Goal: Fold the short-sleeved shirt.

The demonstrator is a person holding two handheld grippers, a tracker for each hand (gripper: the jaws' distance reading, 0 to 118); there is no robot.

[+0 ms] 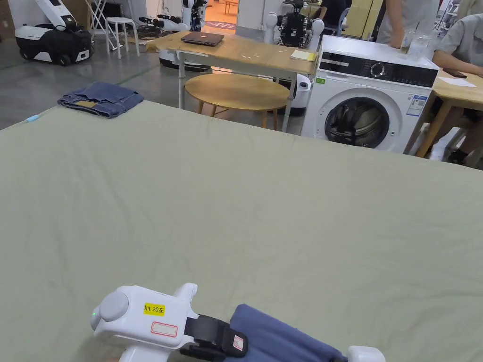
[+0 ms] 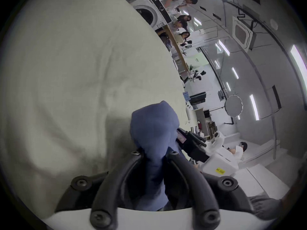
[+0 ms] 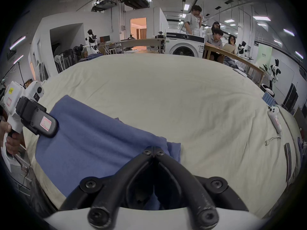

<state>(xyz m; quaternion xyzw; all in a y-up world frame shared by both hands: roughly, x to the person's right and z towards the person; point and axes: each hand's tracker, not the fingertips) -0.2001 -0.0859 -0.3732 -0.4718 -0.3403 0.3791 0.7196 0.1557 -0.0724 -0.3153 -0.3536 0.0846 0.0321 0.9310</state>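
Your blue short-sleeved shirt (image 3: pixel 93 137) lies at the lower left of the right gripper view, stretched between your two tools along the near edge of the pale green sheet (image 1: pixel 245 198). The left gripper (image 2: pixel 153 154) has its jaws clamped on a bunched end; the right gripper (image 3: pixel 154 150) has its tips together, pinching the opposite corner. The long axis runs gripper to gripper, so the open sheet beyond is likely where you lay it.
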